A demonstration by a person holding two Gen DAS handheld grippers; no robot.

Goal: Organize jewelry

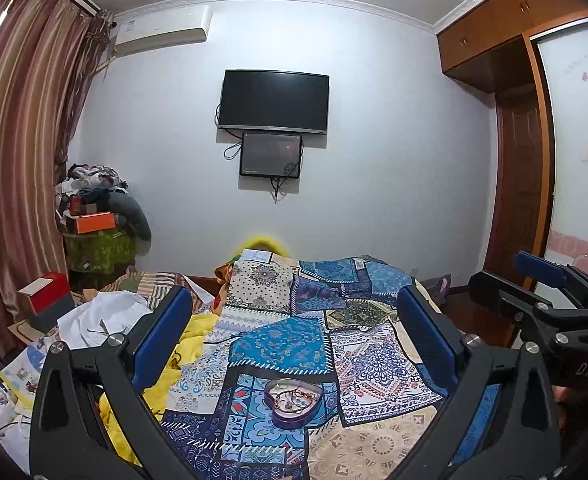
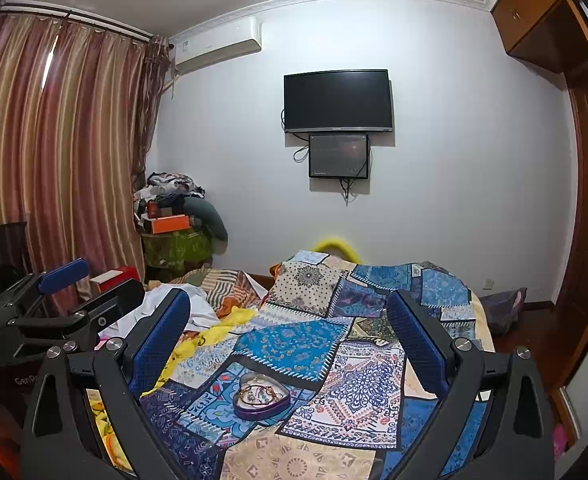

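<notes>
A purple heart-shaped tin (image 1: 291, 401) lies open on the patchwork bedspread (image 1: 294, 340), with bracelets and chains (image 1: 294, 397) tangled inside. It also shows in the right wrist view (image 2: 261, 397), jewelry (image 2: 258, 393) inside. My left gripper (image 1: 294, 316) is open and empty, raised above and short of the tin. My right gripper (image 2: 289, 312) is open and empty too, likewise held back from the tin. The right gripper shows at the right edge of the left wrist view (image 1: 534, 280); the left one shows at the left of the right wrist view (image 2: 77, 284).
A yellow cloth (image 1: 173, 368) and white garment (image 1: 101, 316) lie left of the bedspread. A red box (image 1: 47, 292), a pile of boxes and clothes (image 1: 93, 208), curtains (image 1: 21, 160), a wall TV (image 1: 273, 102) and a wardrobe (image 1: 534, 120) surround the bed.
</notes>
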